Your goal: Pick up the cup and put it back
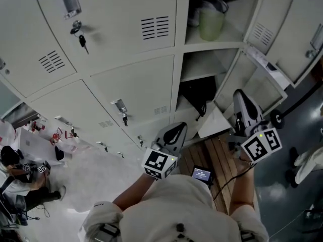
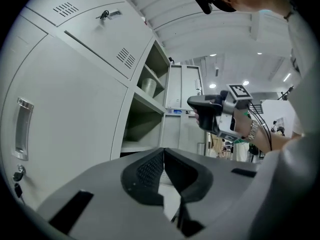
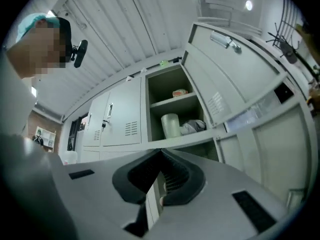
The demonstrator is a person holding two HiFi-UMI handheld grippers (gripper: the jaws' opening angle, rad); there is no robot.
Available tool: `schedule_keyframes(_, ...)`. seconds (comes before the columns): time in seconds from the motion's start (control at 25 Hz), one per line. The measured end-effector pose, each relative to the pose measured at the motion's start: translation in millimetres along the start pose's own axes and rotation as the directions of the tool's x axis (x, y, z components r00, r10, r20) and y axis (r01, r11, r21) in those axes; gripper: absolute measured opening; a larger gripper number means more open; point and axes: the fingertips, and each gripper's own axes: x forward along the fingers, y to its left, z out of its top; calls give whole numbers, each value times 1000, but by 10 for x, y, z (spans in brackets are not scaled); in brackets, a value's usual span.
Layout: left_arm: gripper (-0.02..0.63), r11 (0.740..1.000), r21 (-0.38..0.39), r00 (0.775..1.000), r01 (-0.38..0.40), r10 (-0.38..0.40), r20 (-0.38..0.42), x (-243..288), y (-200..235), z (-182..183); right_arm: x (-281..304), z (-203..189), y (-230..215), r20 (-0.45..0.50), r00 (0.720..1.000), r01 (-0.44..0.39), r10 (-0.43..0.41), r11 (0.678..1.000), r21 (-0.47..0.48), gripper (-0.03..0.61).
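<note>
A pale green translucent cup (image 1: 211,24) stands upright on the shelf of an open locker compartment, at the top right of the head view. In the right gripper view the cup (image 3: 171,125) is ahead and above the jaws, with a grey bundle (image 3: 194,126) beside it. My right gripper (image 1: 240,97) hangs below that compartment; its jaws are shut with nothing between them (image 3: 161,152). My left gripper (image 1: 177,128) is held lower and to the left, in front of the closed locker doors, also shut and empty (image 2: 163,150). From the left gripper view the cup (image 2: 148,86) is small and distant.
The locker's open door (image 1: 262,59) sticks out at the right. A dark bag (image 1: 198,96) fills the compartment below the cup. Keys hang in closed doors (image 1: 82,40). A small screen (image 1: 202,174) lies on wooden slats (image 1: 222,153). A person (image 1: 20,173) sits at lower left.
</note>
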Motion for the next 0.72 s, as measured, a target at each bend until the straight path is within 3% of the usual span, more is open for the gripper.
schedule_keyframes(0.12, 9, 999, 2, 999, -36, 36, -13, -72, -28, -85, -234, -373, 13, -49, 999, 7, -3, 997, 80, 25)
schedule_keyframes(0.28, 9, 996, 3, 996, -87, 87, -27, -228, -193, -207, -710, -837, 165, -151, 988, 29, -15, 996, 85, 25)
schedule_keyframes(0.44, 9, 994, 14, 993, -111, 111, -49, -459, -644, -334, -1350, -1158, 282, -236, 972, 44, -19, 994, 100, 25)
schedule_keyframes(0.72, 9, 986, 4, 977, -164, 163, -140, -1150, -1431, -740, -2225, -1671, 491, -305, 952, 57, 20, 969, 240, 25)
